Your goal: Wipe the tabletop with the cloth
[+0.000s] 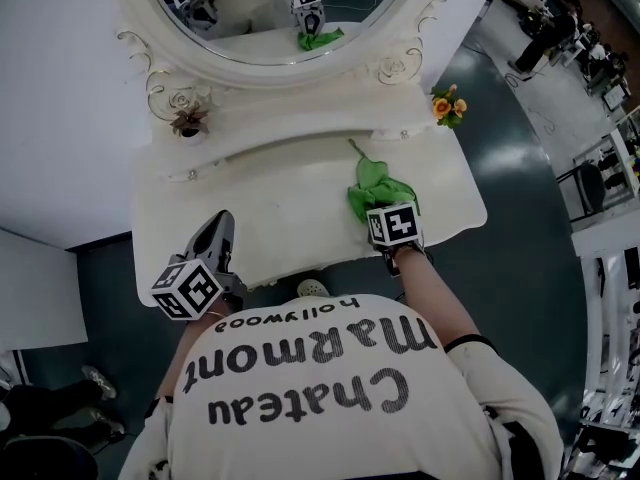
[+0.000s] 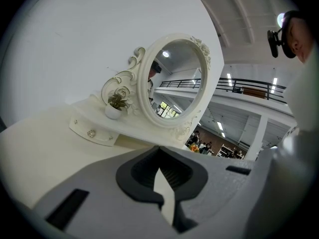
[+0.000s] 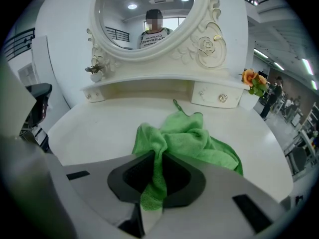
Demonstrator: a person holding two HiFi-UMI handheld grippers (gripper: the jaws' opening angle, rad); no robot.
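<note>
A green cloth (image 1: 376, 186) lies bunched on the right half of the white dressing tabletop (image 1: 280, 203). My right gripper (image 1: 385, 211) is at the cloth's near edge and shut on it. In the right gripper view a fold of the green cloth (image 3: 192, 138) runs down between the jaws of the right gripper (image 3: 157, 159), and the rest spreads on the table ahead. My left gripper (image 1: 217, 230) hovers over the table's front left part, well apart from the cloth. In the left gripper view the left gripper (image 2: 159, 151) is shut with nothing in it.
An oval mirror (image 1: 270, 13) in an ornate white frame stands at the back above a low drawer shelf (image 1: 300, 133). A small potted plant (image 1: 188, 121) sits at the shelf's left end, orange flowers (image 1: 447, 105) at its right. The table's curved front edge (image 1: 300, 266) is next to the person's body.
</note>
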